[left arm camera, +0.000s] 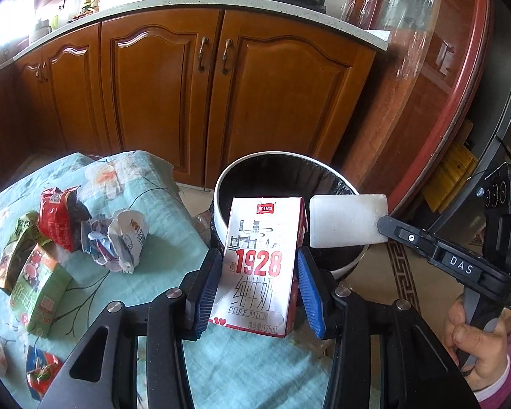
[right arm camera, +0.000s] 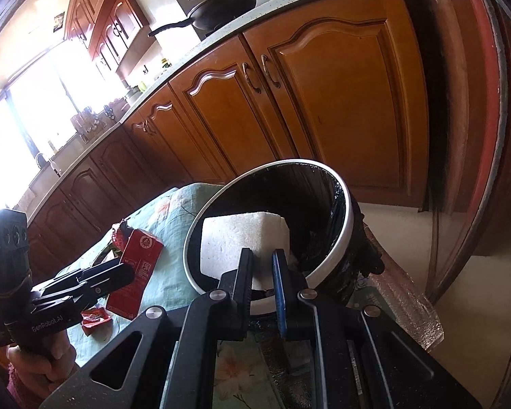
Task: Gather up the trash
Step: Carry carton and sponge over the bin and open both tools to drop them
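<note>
Left claw (left arm camera: pixel 259 293), frame bottom: I have it clamped on milk carton (left arm camera: pixel 255 266). Right claw (right arm camera: pixel 262 269), clamped on white foam block (right arm camera: pixel 242 238), over bin (right arm camera: pixel 344 231) at centre. Wrappers (left arm camera: pixel 112 242) on surface (left arm camera: pixel 160 211), left.

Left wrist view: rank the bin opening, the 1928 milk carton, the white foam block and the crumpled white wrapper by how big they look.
1. bin opening
2. 1928 milk carton, though inflated by nearness
3. white foam block
4. crumpled white wrapper, close to the block, so unsure

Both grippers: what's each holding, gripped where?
Left gripper clamps the milk carton by its lower sides. Right gripper pinches the white foam block at its near edge.
</note>
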A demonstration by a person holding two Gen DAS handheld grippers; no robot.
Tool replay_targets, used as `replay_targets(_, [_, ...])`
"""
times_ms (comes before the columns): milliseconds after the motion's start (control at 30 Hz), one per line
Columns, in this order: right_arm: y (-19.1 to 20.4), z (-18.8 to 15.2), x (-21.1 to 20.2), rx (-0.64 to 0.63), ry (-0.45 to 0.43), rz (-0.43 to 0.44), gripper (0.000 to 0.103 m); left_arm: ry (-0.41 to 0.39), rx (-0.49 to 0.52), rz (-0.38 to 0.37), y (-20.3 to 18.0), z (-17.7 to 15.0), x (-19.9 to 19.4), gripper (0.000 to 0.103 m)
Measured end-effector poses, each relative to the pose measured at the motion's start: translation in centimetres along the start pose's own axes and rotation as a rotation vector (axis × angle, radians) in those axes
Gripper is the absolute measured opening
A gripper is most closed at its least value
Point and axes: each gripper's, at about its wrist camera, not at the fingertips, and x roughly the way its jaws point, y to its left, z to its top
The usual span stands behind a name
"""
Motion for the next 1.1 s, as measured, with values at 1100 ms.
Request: replay_targets(1100, [-1.9, 3.0, 2.9, -0.032, 0.034, -0.091, 0.041, 0.051, -0.043, 0.008, -0.3, 4.1, 6.9, 0.063])
